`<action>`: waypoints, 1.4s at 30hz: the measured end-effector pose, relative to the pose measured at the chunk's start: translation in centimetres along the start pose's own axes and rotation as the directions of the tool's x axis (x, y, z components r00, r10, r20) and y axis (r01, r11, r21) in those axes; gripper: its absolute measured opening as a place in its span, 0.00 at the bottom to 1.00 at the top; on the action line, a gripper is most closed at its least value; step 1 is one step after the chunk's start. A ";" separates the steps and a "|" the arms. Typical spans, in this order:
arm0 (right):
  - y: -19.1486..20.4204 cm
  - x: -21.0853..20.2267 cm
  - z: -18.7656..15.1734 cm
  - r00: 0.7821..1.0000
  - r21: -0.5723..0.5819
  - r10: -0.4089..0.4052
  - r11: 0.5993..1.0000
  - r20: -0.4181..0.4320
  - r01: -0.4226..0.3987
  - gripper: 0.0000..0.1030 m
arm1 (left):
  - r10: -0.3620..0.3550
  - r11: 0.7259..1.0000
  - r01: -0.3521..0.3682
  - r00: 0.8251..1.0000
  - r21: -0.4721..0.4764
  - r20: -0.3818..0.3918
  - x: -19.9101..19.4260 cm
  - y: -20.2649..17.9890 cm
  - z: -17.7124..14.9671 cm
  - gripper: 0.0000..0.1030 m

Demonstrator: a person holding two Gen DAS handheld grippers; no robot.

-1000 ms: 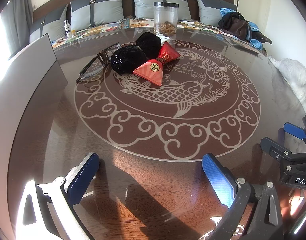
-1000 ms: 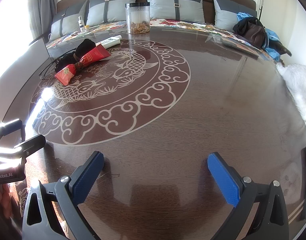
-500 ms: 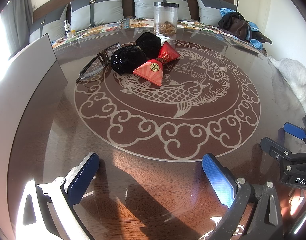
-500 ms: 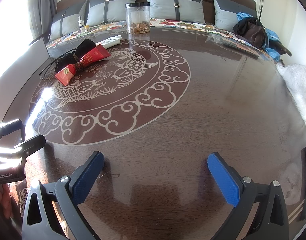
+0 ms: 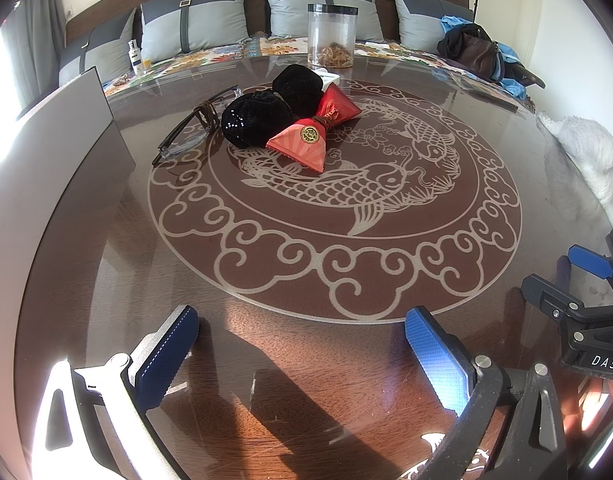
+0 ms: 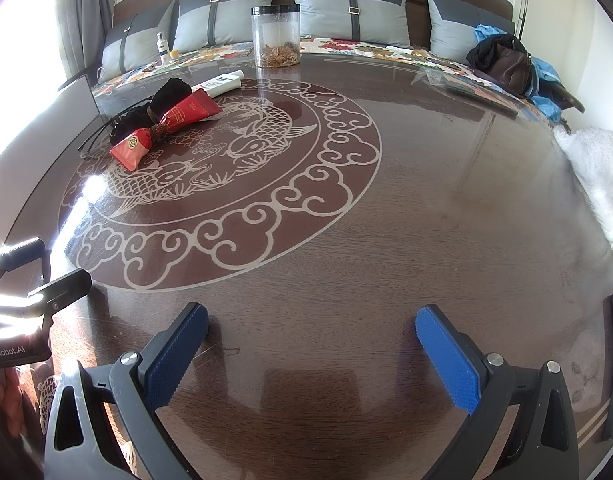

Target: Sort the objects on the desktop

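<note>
Two views. Left wrist: the left tongs (image 5: pixel 298 346) gape empty over the near table (image 5: pixel 106 280); the red pouch (image 5: pixel 312 134) lies far ahead on centre, long axis running near-left to far-right. Right wrist: the right tongs (image 6: pixel 312 344), likewise spread and empty, see the red pouch (image 6: pixel 166 126) far-left, so I judge the left nearer.

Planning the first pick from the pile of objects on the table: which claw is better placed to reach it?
Probably left. The left claw is open and faces the red pouch and glasses nearly head-on. From the open right claw the pile sits far off to its left.
</note>
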State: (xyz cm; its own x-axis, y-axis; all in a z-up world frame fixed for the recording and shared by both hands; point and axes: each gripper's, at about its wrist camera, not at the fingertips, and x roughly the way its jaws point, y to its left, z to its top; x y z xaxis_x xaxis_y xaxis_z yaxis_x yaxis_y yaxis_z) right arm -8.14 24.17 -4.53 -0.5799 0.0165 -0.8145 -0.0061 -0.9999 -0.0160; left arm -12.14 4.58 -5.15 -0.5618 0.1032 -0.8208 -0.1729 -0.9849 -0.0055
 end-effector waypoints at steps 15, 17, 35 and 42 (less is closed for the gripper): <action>0.0 0.0 0.0 1.000 0.000 0.000 1.000 0.000 0.000 1.00 | 0.000 1.000 0.000 1.000 0.000 0.000 0.0 0.0 0.0 1.00; 0.0 0.0 0.0 1.000 0.000 0.000 1.000 0.000 0.000 1.00 | 0.000 1.000 0.000 1.000 -0.001 0.000 0.0 0.0 0.0 1.00; 0.0 0.0 0.0 1.000 0.000 0.000 1.000 0.000 0.000 1.00 | -0.001 1.000 0.001 1.000 -0.001 -0.001 0.0 0.0 0.1 1.00; 0.1 0.0 0.0 1.000 0.000 0.000 1.000 0.000 0.000 1.00 | -0.041 0.998 0.043 0.999 0.043 -0.029 -0.5 1.8 1.3 1.00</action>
State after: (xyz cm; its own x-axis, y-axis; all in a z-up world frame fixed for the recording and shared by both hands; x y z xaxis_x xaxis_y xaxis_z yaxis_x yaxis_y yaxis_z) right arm -8.12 24.12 -4.52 -0.5800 0.0162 -0.8145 -0.0057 -0.9999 -0.0159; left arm -13.25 2.91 -4.03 -0.5301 0.1398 -0.8363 -0.2317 -0.9727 -0.0158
